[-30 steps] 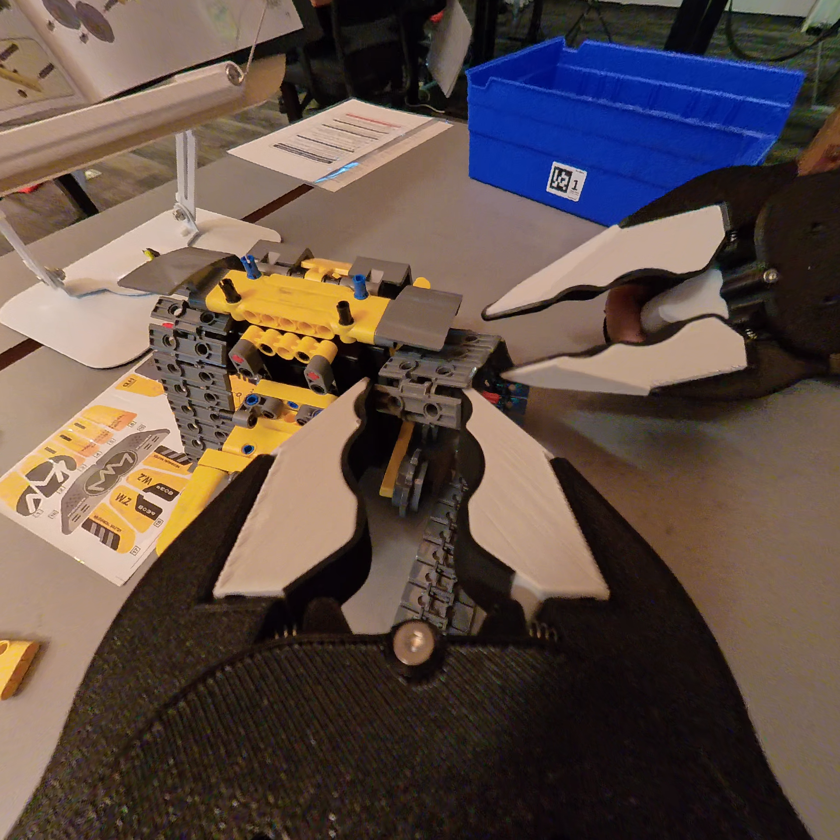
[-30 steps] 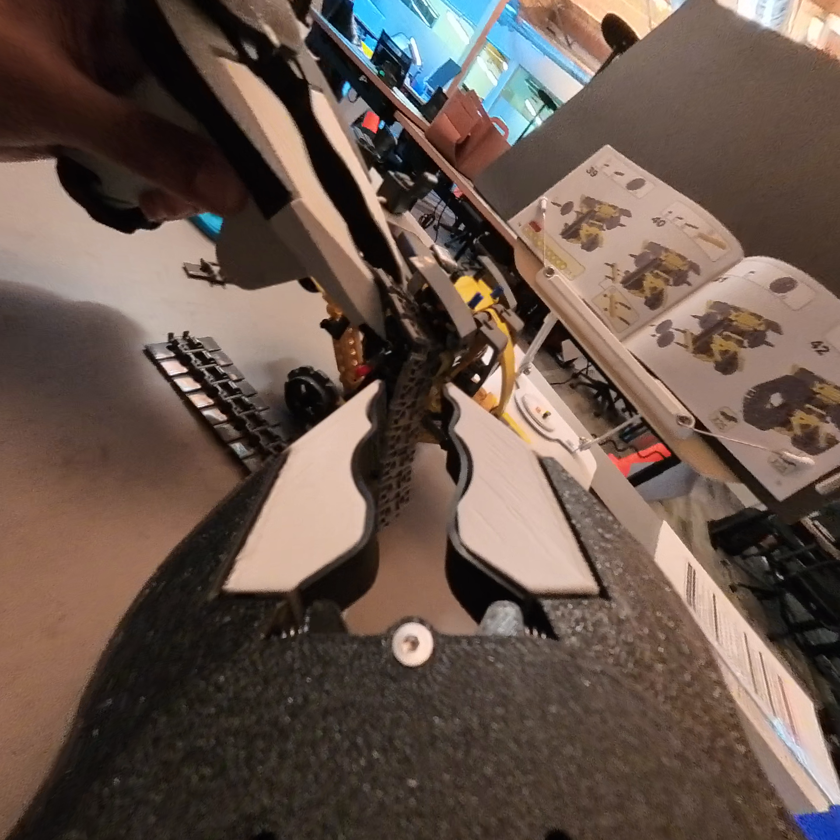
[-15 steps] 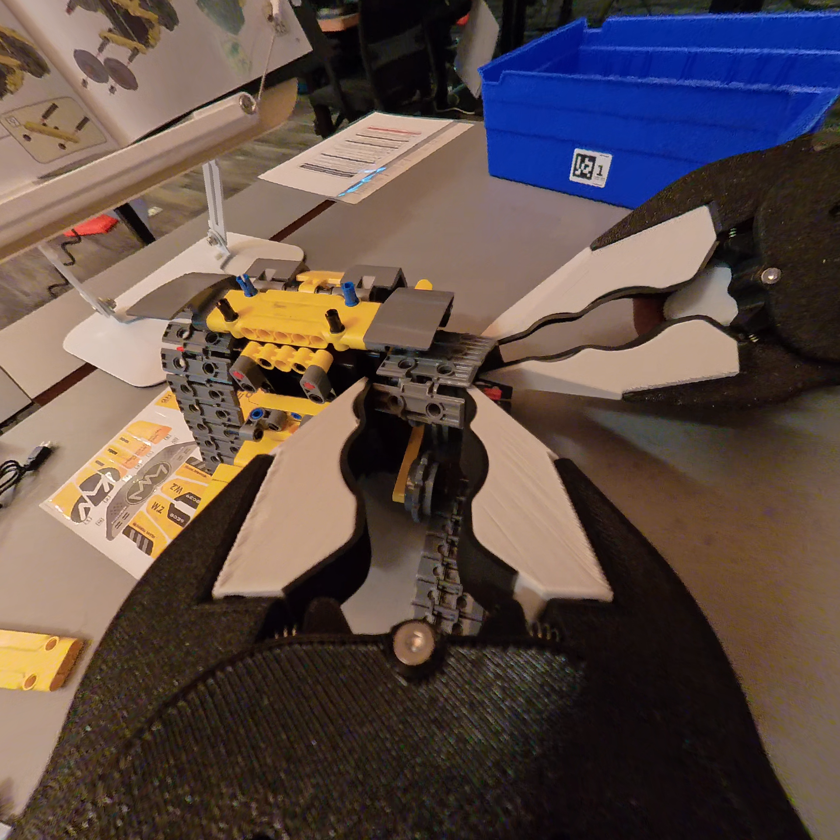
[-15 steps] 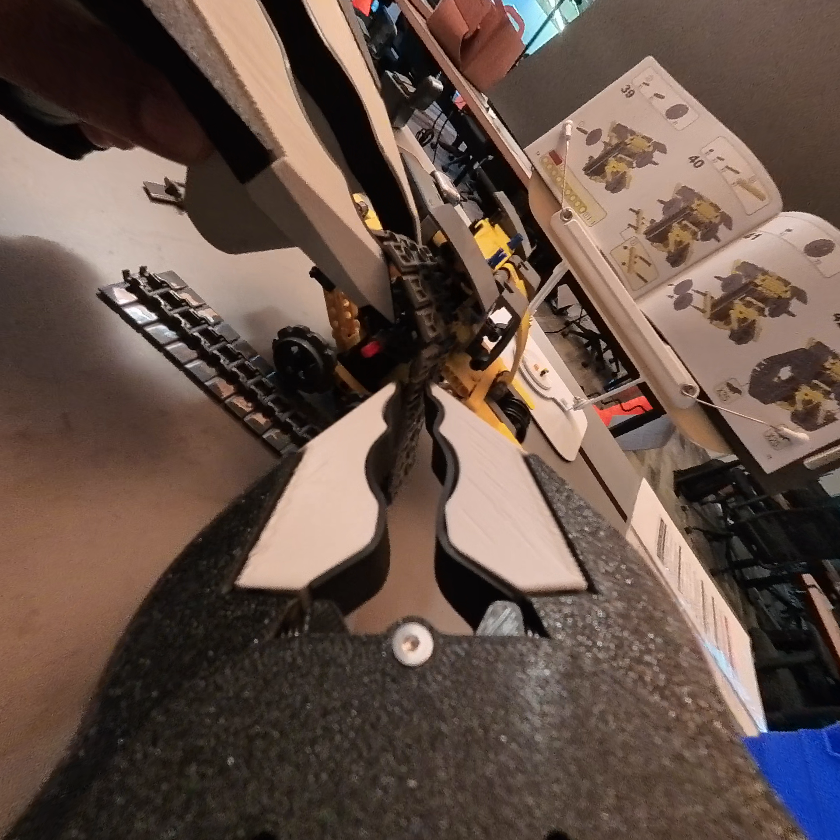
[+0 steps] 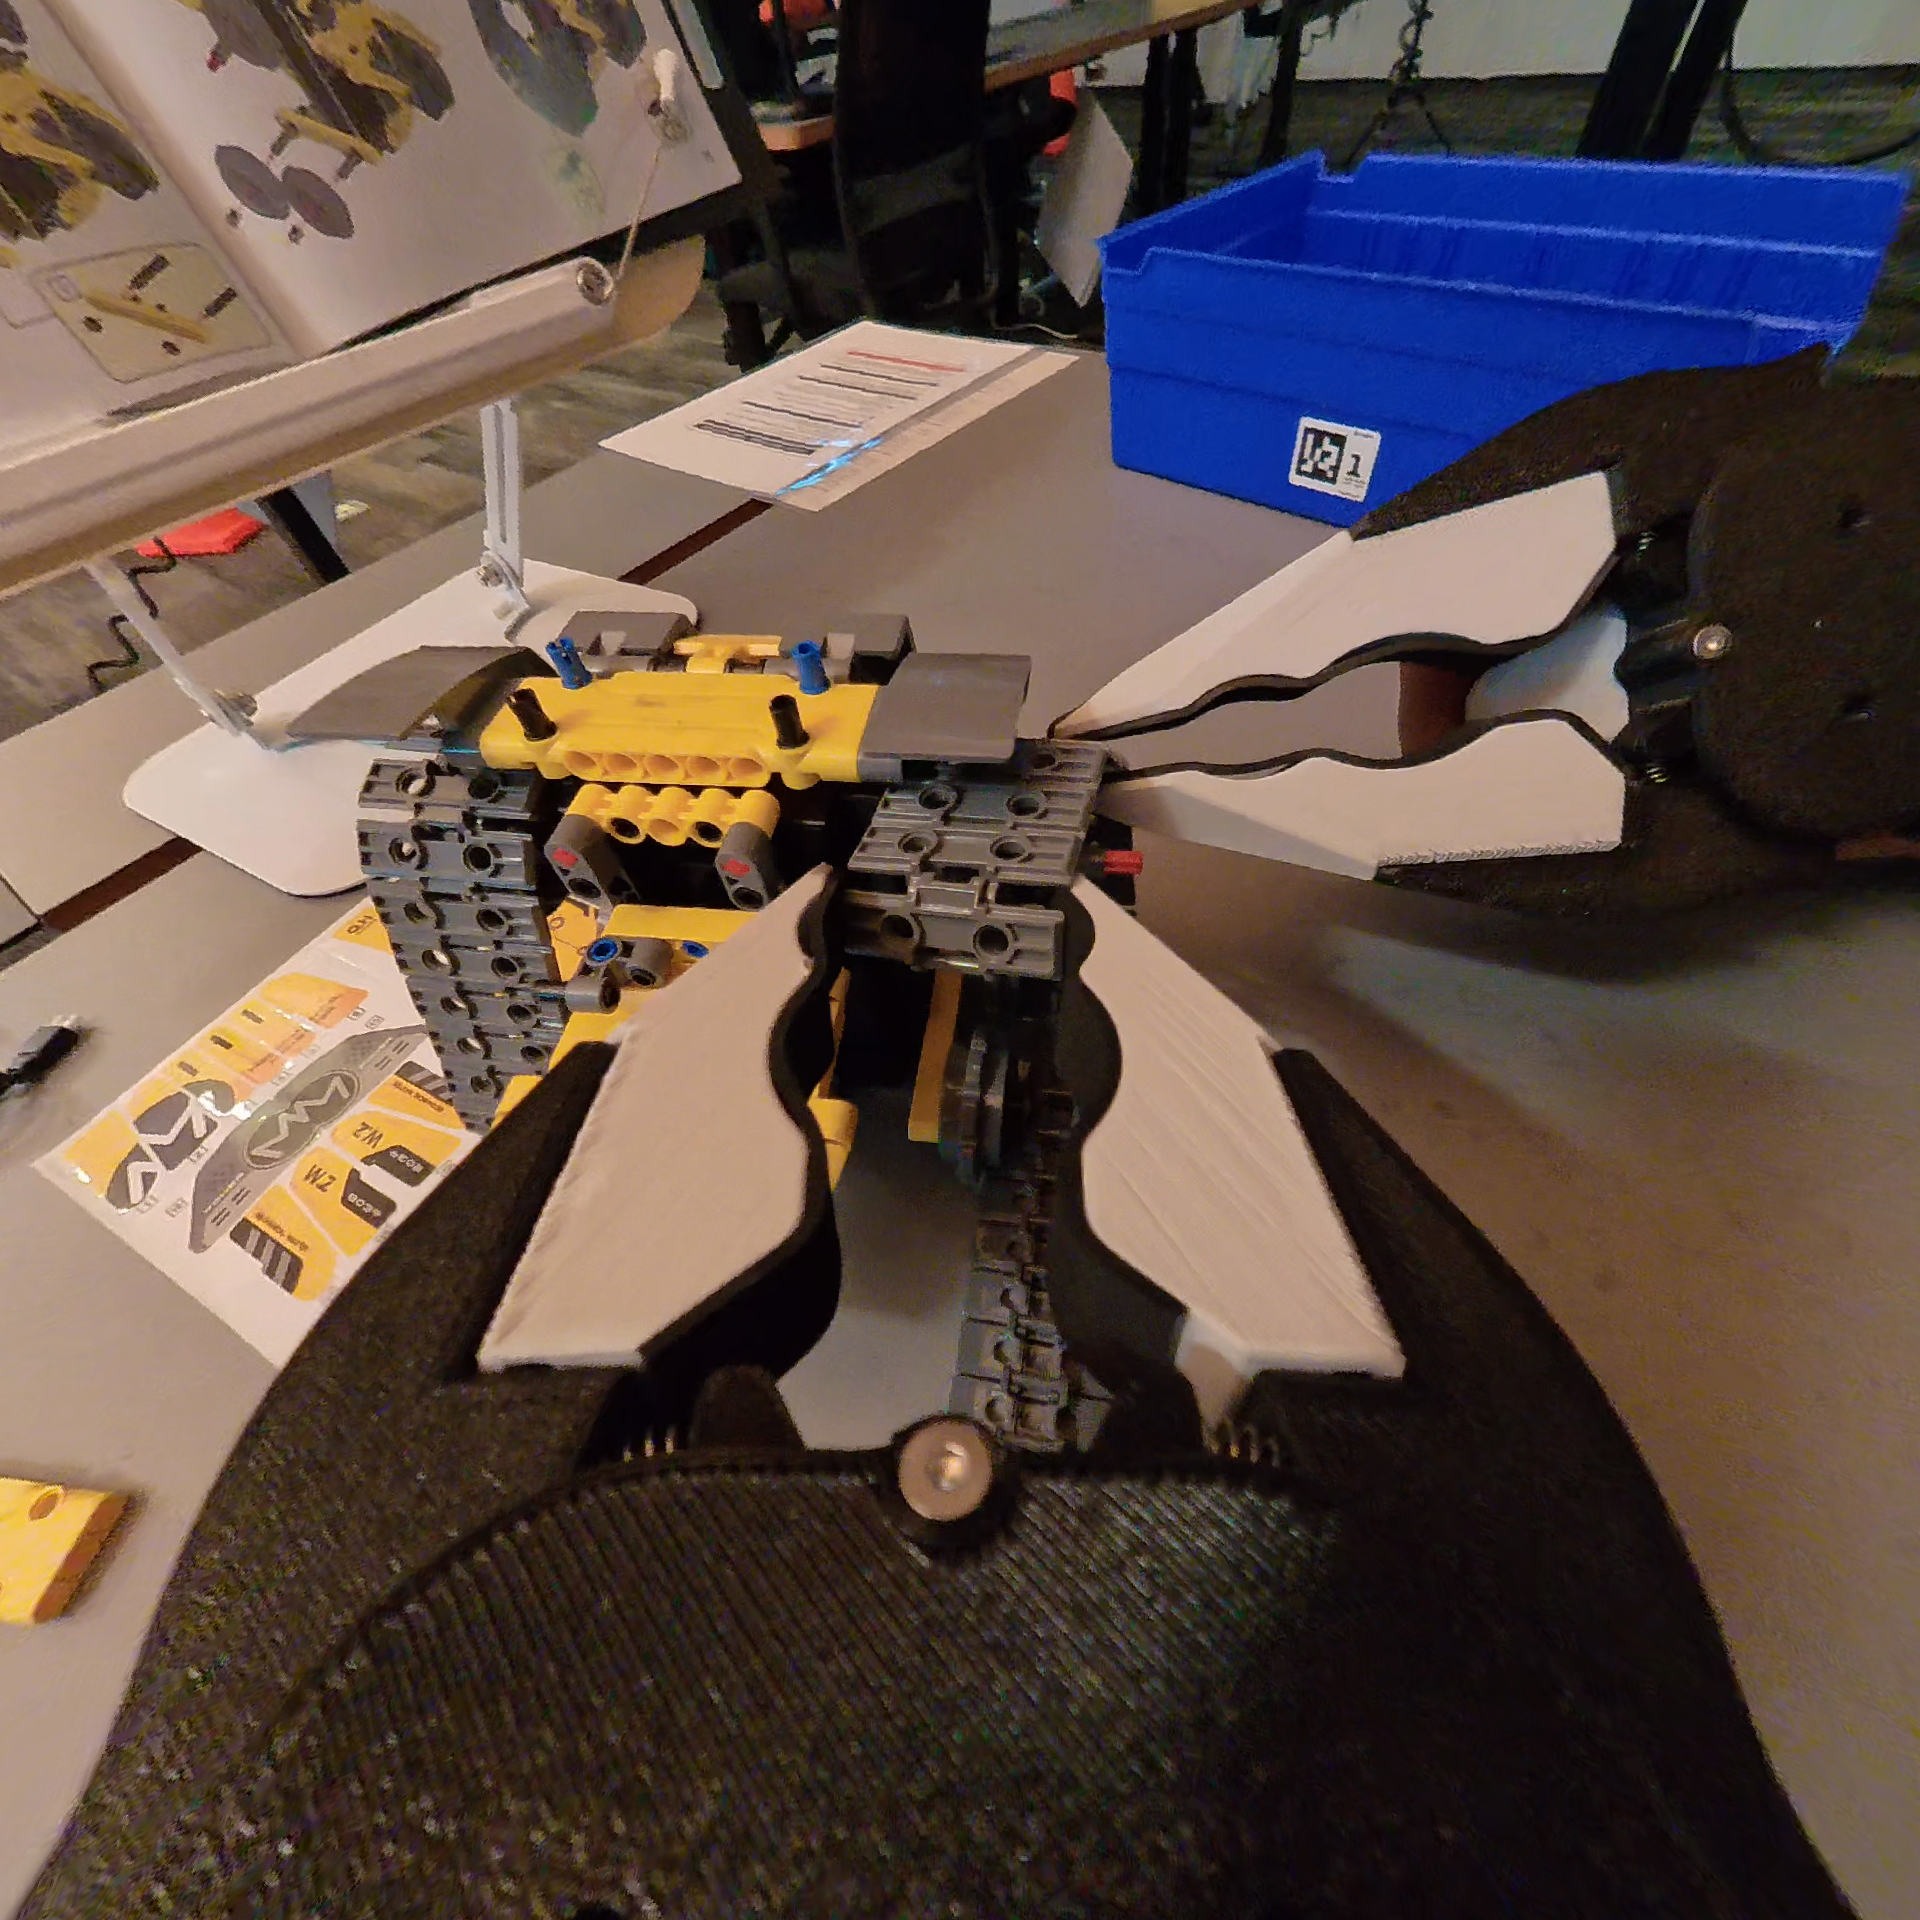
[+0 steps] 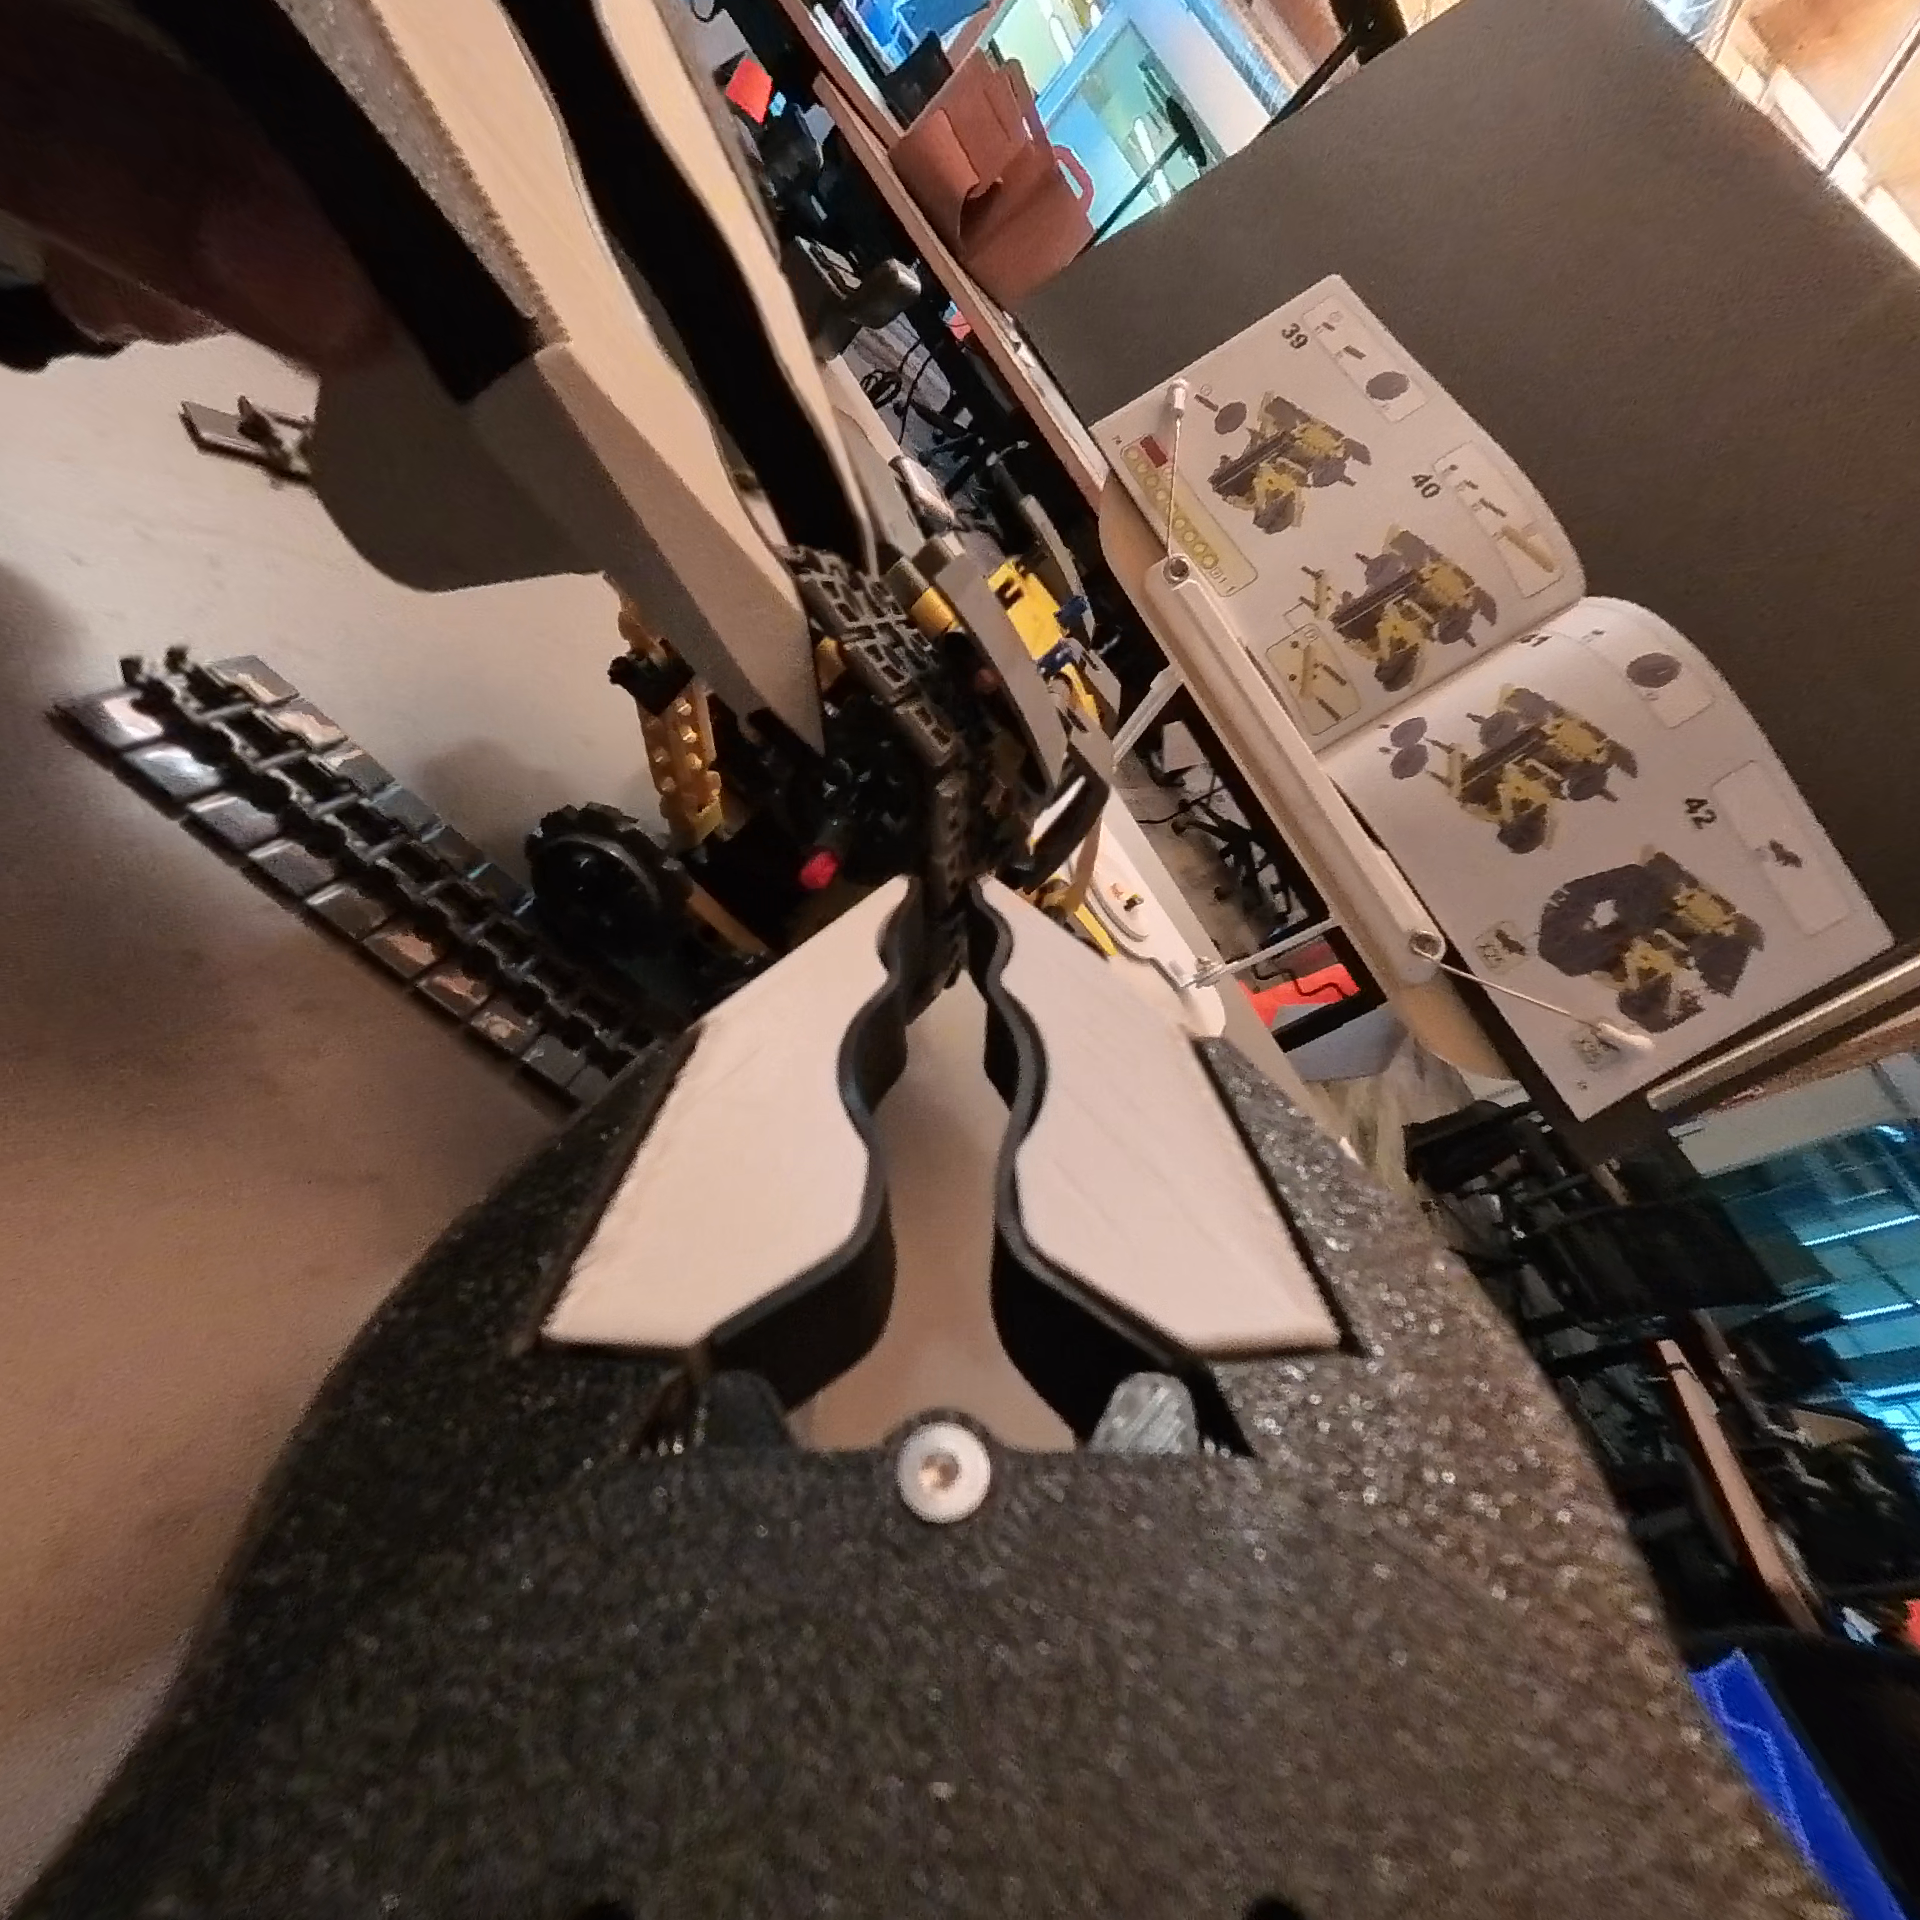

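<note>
A yellow and grey brick vehicle model stands on the grey table. A grey track wraps over its right side. The track's loose end trails down between my left fingers and lies flat on the table in the right wrist view. My left gripper is shut on the sides of that track section. It also shows in the right wrist view. My right gripper comes in from the right and is shut on the track's outer edge.
A blue bin stands at the back right. An open instruction booklet sits on a white stand at the left. A sticker sheet, a yellow piece and a printed sheet lie on the table. The gap from one gripper's tips to the other's is roughly 4 cm. The left tips stand about 20 cm off the yellow piece.
My right gripper moved in to the model and closed from open onto the track's edge. My left gripper kept its hold; its view drew back slightly.
</note>
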The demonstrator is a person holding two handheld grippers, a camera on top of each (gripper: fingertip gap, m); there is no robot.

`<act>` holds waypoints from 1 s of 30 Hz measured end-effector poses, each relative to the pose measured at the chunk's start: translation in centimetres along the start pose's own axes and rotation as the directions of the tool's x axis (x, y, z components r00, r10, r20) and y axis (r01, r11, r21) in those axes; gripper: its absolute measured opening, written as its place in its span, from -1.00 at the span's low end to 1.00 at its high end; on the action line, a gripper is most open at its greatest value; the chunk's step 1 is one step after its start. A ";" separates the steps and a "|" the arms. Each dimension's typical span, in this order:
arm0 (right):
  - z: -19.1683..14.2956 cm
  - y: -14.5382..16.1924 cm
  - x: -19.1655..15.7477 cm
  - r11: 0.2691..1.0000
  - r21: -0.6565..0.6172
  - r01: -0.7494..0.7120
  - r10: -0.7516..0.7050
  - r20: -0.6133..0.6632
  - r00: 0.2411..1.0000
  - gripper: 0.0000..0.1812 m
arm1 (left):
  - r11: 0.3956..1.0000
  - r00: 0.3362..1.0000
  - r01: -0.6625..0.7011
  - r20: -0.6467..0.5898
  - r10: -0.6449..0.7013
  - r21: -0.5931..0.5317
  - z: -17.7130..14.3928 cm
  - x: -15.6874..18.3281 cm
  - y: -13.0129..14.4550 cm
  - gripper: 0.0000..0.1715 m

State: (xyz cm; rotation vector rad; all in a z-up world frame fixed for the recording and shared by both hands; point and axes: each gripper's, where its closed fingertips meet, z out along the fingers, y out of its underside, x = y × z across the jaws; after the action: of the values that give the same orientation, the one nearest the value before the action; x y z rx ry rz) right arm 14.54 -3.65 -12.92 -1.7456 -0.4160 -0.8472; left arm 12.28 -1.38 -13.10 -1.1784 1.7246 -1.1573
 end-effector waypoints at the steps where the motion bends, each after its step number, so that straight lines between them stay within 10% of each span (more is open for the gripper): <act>1: 0.0 0.0 0.1 1.000 0.000 -0.017 0.017 0.005 1.000 -0.93 | 1.000 1.000 0.008 -0.003 -0.008 -0.003 0.1 0.0 0.1 -0.59; 9: 0.4 -0.5 0.9 0.959 0.004 -0.284 0.282 0.110 0.953 -0.93 | 1.000 1.000 0.011 0.007 -0.011 0.022 -0.2 -0.4 -0.4 -0.58; 30: 1.7 1.6 1.0 0.906 -0.082 -0.415 0.421 0.101 0.901 -0.93 | 1.000 1.000 -0.020 0.007 0.019 0.011 0.8 -0.4 -0.8 -0.55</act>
State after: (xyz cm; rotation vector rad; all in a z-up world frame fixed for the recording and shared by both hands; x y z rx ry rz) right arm 16.81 -2.78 -13.56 -1.8531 -0.0811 -0.4517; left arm 13.31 -1.37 -12.60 -1.1551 1.7181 -1.1485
